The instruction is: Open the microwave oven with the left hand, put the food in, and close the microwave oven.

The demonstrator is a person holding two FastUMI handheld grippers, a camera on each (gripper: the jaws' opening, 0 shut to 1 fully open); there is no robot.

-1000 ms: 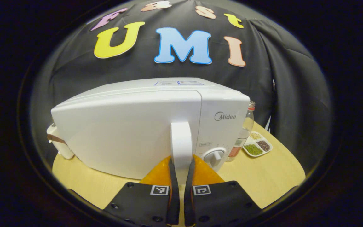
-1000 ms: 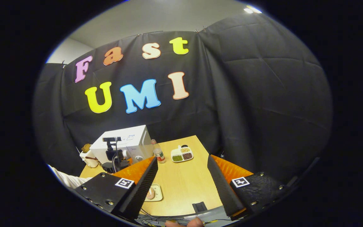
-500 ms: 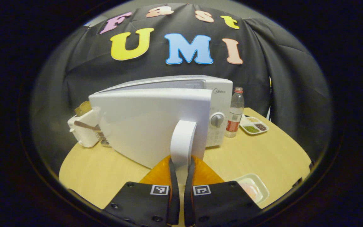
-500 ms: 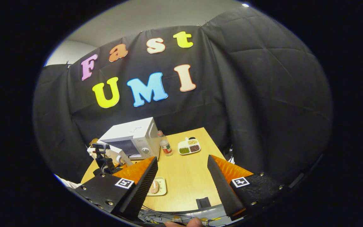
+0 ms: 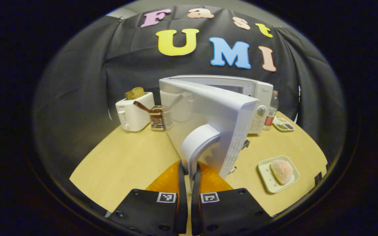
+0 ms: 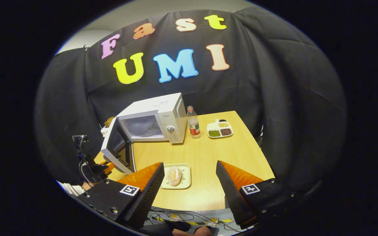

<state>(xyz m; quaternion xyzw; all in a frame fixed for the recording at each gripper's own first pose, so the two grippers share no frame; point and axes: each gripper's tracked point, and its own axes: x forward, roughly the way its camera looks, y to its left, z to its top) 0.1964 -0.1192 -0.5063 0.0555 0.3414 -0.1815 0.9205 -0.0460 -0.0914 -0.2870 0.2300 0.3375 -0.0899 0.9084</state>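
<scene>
Since one second ago, the microwave door [image 5: 208, 118] has swung from shut to wide open, pivoting on its hinge side, and the left gripper [image 5: 188, 170] has travelled with it. Both fingers of this gripper press on the white door handle [image 5: 197, 144], the gap between them narrowed to the handle's thickness.

The microwave oven [image 6: 156, 118] stands toward the back of the wooden table [image 6: 208, 157], cavity exposed. Its control panel carries a round knob; the brand mark above the knob is too small to read at this moment. A sticker on the top panel is illegible.

The food [image 6: 174, 175], a round breaded piece, lies on a small pale tray [image 6: 185, 178] in front of the microwave, nearer the table's front edge and apart from the door.

The right gripper [image 6: 189, 183] hangs above the front edge of the table, in front of the microwave, its fingers spread wide and holding nothing; the tray shows between them.

Just right of the microwave stands a clear bottle [image 6: 193, 122] with a red label, text unreadable. Farther right lies a divided dish [image 6: 220, 129] of grains. Left of the microwave stand a cutlery holder [image 5: 157, 118] and a white toaster [image 5: 135, 111] with bread in its slots.
</scene>
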